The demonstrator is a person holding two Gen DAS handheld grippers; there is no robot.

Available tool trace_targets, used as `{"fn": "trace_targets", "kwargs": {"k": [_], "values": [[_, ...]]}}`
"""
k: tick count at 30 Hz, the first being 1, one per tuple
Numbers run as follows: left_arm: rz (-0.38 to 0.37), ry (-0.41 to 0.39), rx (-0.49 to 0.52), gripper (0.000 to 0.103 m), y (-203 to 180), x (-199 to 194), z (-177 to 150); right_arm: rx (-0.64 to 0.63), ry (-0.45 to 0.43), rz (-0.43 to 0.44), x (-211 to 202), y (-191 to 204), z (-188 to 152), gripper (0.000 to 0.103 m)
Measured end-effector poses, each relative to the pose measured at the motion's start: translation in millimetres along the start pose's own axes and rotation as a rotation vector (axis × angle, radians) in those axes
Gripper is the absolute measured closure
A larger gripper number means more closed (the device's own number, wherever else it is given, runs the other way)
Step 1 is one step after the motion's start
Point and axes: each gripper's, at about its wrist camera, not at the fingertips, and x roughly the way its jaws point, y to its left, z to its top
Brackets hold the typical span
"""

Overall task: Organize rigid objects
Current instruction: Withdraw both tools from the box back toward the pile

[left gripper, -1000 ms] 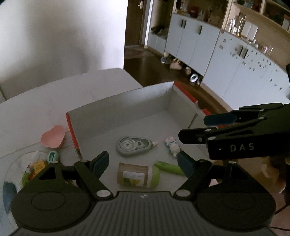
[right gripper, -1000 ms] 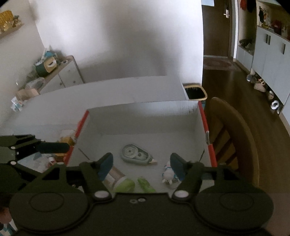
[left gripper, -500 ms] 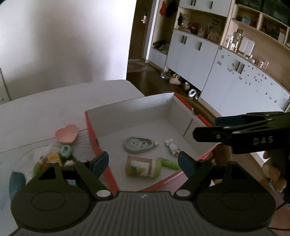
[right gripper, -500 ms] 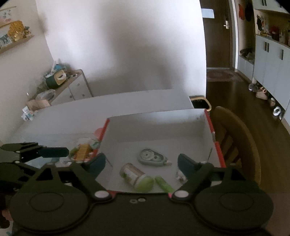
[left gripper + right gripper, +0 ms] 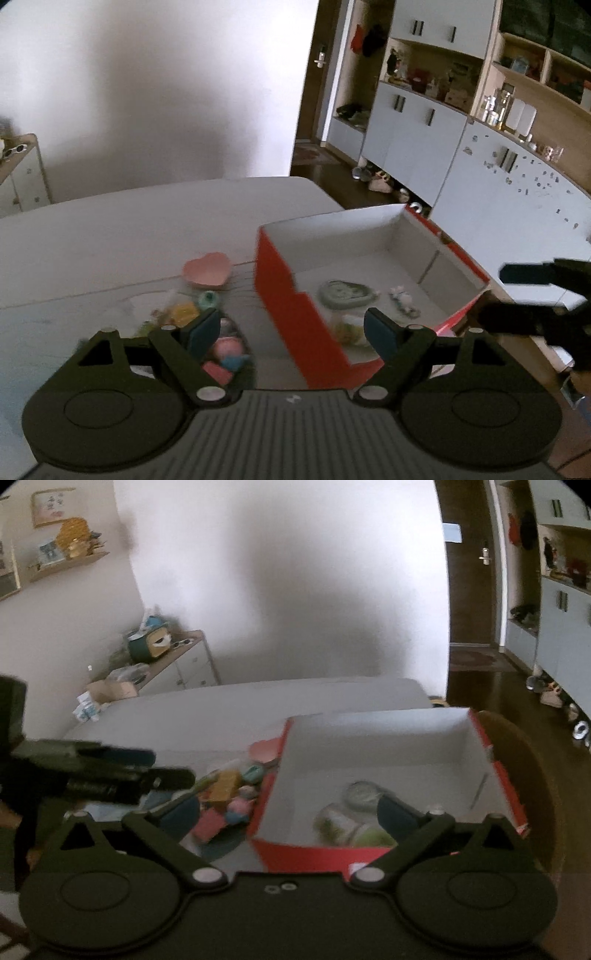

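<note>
On the white worktop (image 5: 110, 236) sits the red box (image 5: 291, 317) with its white inside, and in it lie a grey tape dispenser (image 5: 345, 293), a small white figurine (image 5: 403, 301) and a green-capped jar (image 5: 345, 825). Just left of the box, on the worktop, a pile of small colourful things (image 5: 229, 797) lies on a plate, with a pink heart dish (image 5: 207, 269) beyond it. Your left tongs (image 5: 291, 332) stand released above the box's near left wall, nothing between them. Your right tongs (image 5: 291, 814) have just been opening and now gape wide and empty over the box's near edge.
</note>
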Motion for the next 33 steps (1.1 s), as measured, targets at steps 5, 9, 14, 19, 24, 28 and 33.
{"fn": "trace_targets", "kwargs": {"k": [5,9,14,19,24,28,33], "values": [[0.012,0.005,-0.013,0.018,37.6,-6.7,-4.7,-0.019,0.019,0.015,9.5,30.7,-9.1,0.000],[0.003,0.023,-0.034,0.018,68.9,-5.7,-5.0,-0.035,0.045,0.023,21.3,52.7,-15.5,0.000],[0.016,0.044,-0.060,0.018,106.4,1.5,-3.2,-0.030,0.074,0.029,39.3,75.3,-21.7,0.000],[0.039,0.067,-0.039,0.018,134.2,14.1,-3.2,-0.053,0.094,0.019,57.6,97.6,-27.5,0.001],[0.060,0.085,-0.025,0.018,157.9,34.6,-4.8,-0.122,0.126,0.015,81.5,121.8,-35.2,0.003],[0.073,0.097,-0.025,0.018,174.5,53.0,-7.5,-0.172,0.152,0.005,103.5,136.2,-39.6,0.005],[0.061,0.116,0.007,0.018,184.2,76.5,-11.6,-0.216,0.181,-0.023,131.6,141.3,-41.7,0.009]]}}
